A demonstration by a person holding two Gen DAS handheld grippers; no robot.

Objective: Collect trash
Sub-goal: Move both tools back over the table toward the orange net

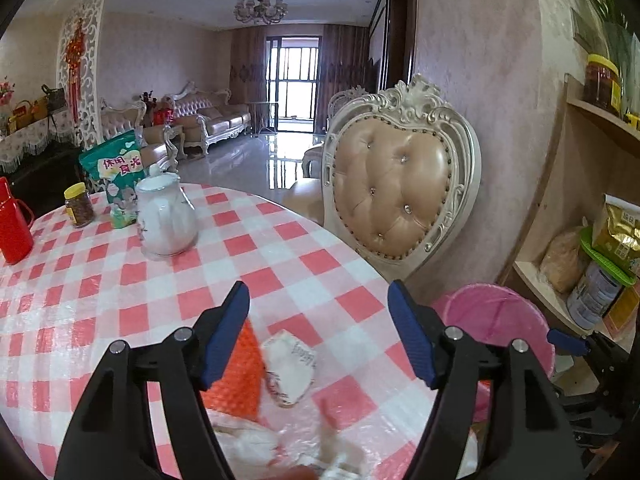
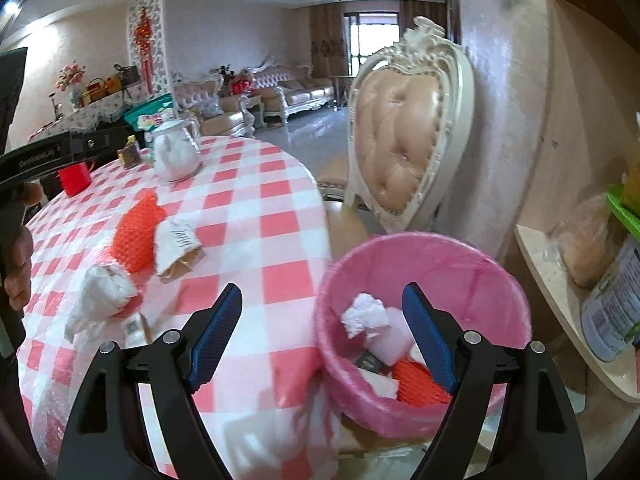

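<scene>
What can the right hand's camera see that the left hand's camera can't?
Only the right view looks into the pink bin: crumpled white paper and orange netting lie inside. It also shows a white wad on the table.

Only the left view shows the whole green snack bag.

Both show the orange net, the paper wrapper, the white jug and the chair.

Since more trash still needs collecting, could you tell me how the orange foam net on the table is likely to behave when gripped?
The orange foam net looks like open mesh, so it will probably squash between the pads rather than resist. It seems very light, and a push would likely slide it across the glossy checked tablecloth. It touches the crumpled paper wrapper, which may shift too.
</scene>
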